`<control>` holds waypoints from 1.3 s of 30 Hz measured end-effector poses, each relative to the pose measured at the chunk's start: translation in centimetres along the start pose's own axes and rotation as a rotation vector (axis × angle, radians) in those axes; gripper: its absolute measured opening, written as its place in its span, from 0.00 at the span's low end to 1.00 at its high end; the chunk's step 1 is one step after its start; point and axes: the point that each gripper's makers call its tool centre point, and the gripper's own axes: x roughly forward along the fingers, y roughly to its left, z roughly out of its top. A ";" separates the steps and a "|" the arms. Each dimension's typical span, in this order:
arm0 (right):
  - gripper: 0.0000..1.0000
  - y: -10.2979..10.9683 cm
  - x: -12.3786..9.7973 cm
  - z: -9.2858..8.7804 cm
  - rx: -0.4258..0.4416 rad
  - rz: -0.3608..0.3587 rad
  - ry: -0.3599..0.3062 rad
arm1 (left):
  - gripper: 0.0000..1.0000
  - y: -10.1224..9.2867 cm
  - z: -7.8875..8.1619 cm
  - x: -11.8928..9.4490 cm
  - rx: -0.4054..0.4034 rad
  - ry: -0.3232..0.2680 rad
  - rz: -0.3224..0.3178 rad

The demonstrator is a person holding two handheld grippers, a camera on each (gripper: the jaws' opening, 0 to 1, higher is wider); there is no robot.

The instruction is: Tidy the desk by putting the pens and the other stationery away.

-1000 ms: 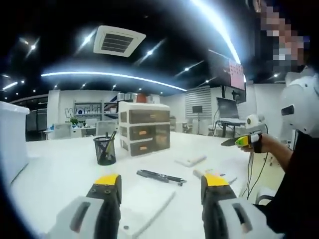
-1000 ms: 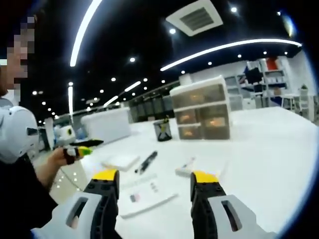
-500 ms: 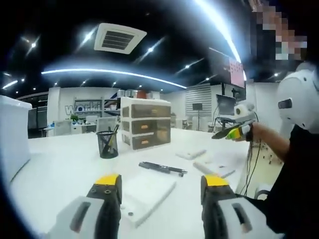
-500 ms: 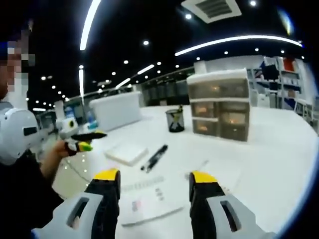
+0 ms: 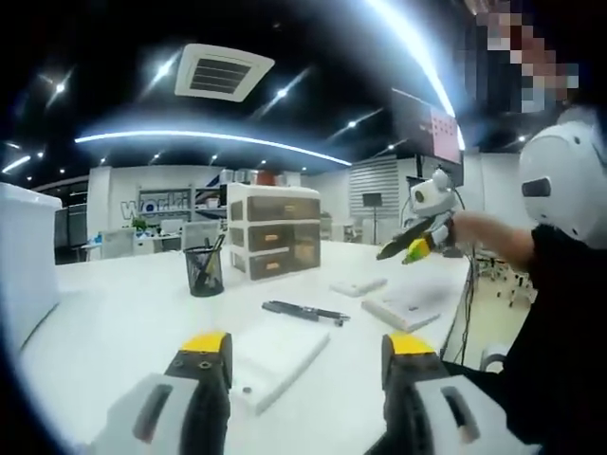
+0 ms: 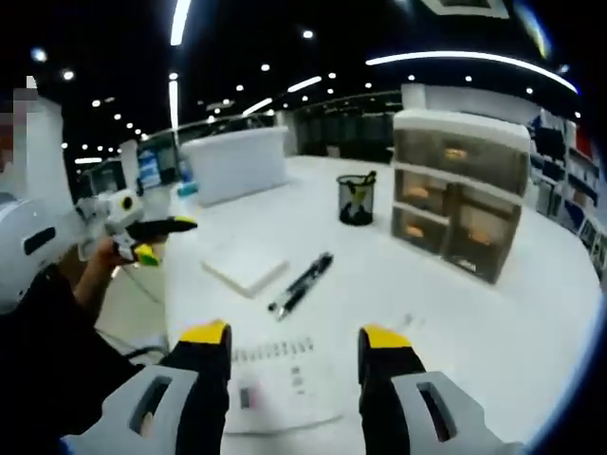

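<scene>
The left gripper (image 5: 305, 353) hangs over the near edge of the white desk (image 5: 114, 313) with its yellow-tipped jaws wide apart and nothing between them. Just ahead of its left jaw lies a white pad (image 5: 275, 349); beyond that, a black pen (image 5: 305, 311) lies flat on the desk. Farther off stand a black mesh pen cup (image 5: 202, 271) (pens stick out of it) and, beside it, a drawer unit (image 5: 271, 234).

The right gripper (image 6: 296, 338) is likewise spread wide and empty, poised above a printed sheet (image 6: 285, 383). The pen (image 6: 302, 282) lies ahead between its jaws, the pad (image 6: 246, 266) to its left, the cup (image 6: 355, 199) and drawers (image 6: 460, 194) far ahead to the right.
</scene>
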 end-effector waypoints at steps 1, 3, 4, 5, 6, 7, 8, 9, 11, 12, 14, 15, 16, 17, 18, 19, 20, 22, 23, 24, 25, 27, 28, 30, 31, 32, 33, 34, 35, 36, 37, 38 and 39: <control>0.50 0.0 0.2 0.2 -0.002 0.008 0.010 | 0.63 -0.1 0.0 -0.1 0.001 0.000 -0.001; 0.50 0.2 0.6 0.5 0.001 0.033 0.033 | 0.63 -0.1 0.0 -0.3 0.001 -0.001 -0.001; 0.50 0.4 0.8 0.6 0.003 0.048 0.045 | 0.63 -0.2 -0.1 -0.4 0.002 -0.002 -0.002; 0.50 0.4 1.0 0.8 0.009 0.060 0.054 | 0.63 -0.3 -0.1 -0.4 0.001 -0.003 -0.003; 0.49 0.4 1.3 1.1 0.013 0.068 0.059 | 0.63 -0.3 -0.1 -0.5 0.001 -0.003 -0.004; 0.48 0.4 1.6 1.3 0.016 0.076 0.070 | 0.63 -0.4 -0.1 -0.5 -0.001 -0.004 -0.005; 0.46 0.5 1.8 1.5 0.014 0.079 0.076 | 0.63 -0.5 -0.2 -0.6 -0.001 -0.005 -0.007; 0.45 0.5 2.2 1.6 0.009 0.085 0.091 | 0.63 -0.5 -0.2 -0.7 -0.001 -0.005 -0.009; 0.44 0.6 2.7 1.8 0.004 0.099 0.111 | 0.63 -0.7 -0.2 -0.9 0.000 -0.007 -0.010; 0.43 0.6 3.0 1.9 0.005 0.108 0.120 | 0.63 -0.7 -0.1 -1.0 0.001 -0.008 -0.011; 0.42 0.6 3.6 2.2 0.014 0.122 0.138 | 0.63 -0.8 -0.1 -1.3 0.003 -0.009 -0.012; 0.41 0.6 3.9 2.2 0.020 0.129 0.147 | 0.63 -0.8 -0.1 -1.4 0.004 -0.009 -0.012; 0.41 0.5 4.2 2.4 0.025 0.134 0.155 | 0.63 -0.9 -0.2 -1.5 0.005 -0.008 -0.011; 0.40 0.4 4.4 2.4 0.030 0.137 0.163 | 0.63 -0.9 -0.2 -1.6 0.005 -0.007 -0.011; 0.40 0.4 4.7 2.5 0.035 0.141 0.171 | 0.63 -0.9 -0.2 -1.7 0.005 -0.006 -0.011; 0.40 0.2 5.0 2.5 0.040 0.143 0.181 | 0.63 -1.0 -0.3 -1.8 0.006 -0.004 -0.011; 0.39 0.1 5.3 2.5 0.040 0.145 0.191 | 0.63 -1.0 -0.3 -1.9 0.006 -0.003 -0.011; 0.38 -0.5 6.0 2.6 0.045 0.147 0.212 | 0.63 -1.1 -0.4 -2.0 0.007 -0.002 -0.011; 0.36 -0.8 6.2 2.6 0.047 0.146 0.222 | 0.63 -1.1 -0.4 -2.1 0.007 -0.001 -0.011; 0.36 -1.0 6.5 2.6 0.048 0.145 0.231 | 0.63 -1.1 -0.4 -2.1 0.008 -0.001 -0.011; 0.35 -1.1 6.7 2.6 0.049 0.145 0.238 | 0.63 -1.2 -0.5 -2.2 0.007 -0.002 -0.011; 0.34 -1.3 7.3 2.5 0.049 0.143 0.265 | 0.63 -1.3 -0.5 -2.2 0.007 -0.002 -0.014; 0.34 -1.1 7.7 2.3 0.045 0.142 0.282 | 0.63 -1.4 -0.5 -2.3 0.008 -0.002 -0.016; 0.31 -1.0 8.5 1.9 0.038 0.130 0.315 | 0.62 -1.5 -0.5 -2.3 0.006 -0.002 -0.022; 0.30 -1.0 8.9 1.8 0.032 0.125 0.331 | 0.62 -1.6 -0.5 -2.3 0.006 -0.001 -0.023; 0.28 -1.0 9.2 1.8 0.029 0.122 0.339 | 0.62 -1.6 -0.6 -2.3 0.007 0.000 -0.023; 0.28 -1.0 9.7 1.7 0.025 0.117 0.350 | 0.62 -1.7 -0.6 -2.3 0.010 0.004 -0.024; 0.28 -1.1 10.2 1.6 0.026 0.112 0.357 | 0.62 -1.8 -0.7 -2.3 0.011 0.006 -0.025; 0.28 -1.1 10.5 1.5 0.029 0.109 0.369 | 0.62 -1.9 -0.7 -2.3 0.011 0.007 -0.025; 0.28 -1.2 11.1 1.3 0.034 0.105 0.385 | 0.62 -2.0 -0.8 -2.3 0.010 0.007 -0.027; 0.28 -1.2 11.4 1.1 0.038 0.103 0.397 | 0.62 -2.0 -0.8 -2.3 0.008 0.008 -0.028; 0.28 -1.2 11.6 1.1 0.036 0.103 0.396 | 0.62 -2.1 -0.9 -2.3 0.007 0.008 -0.028; 0.28 -1.2 12.1 0.9 0.036 0.100 0.411 | 0.62 -2.2 -0.9 -2.3 0.007 0.009 -0.028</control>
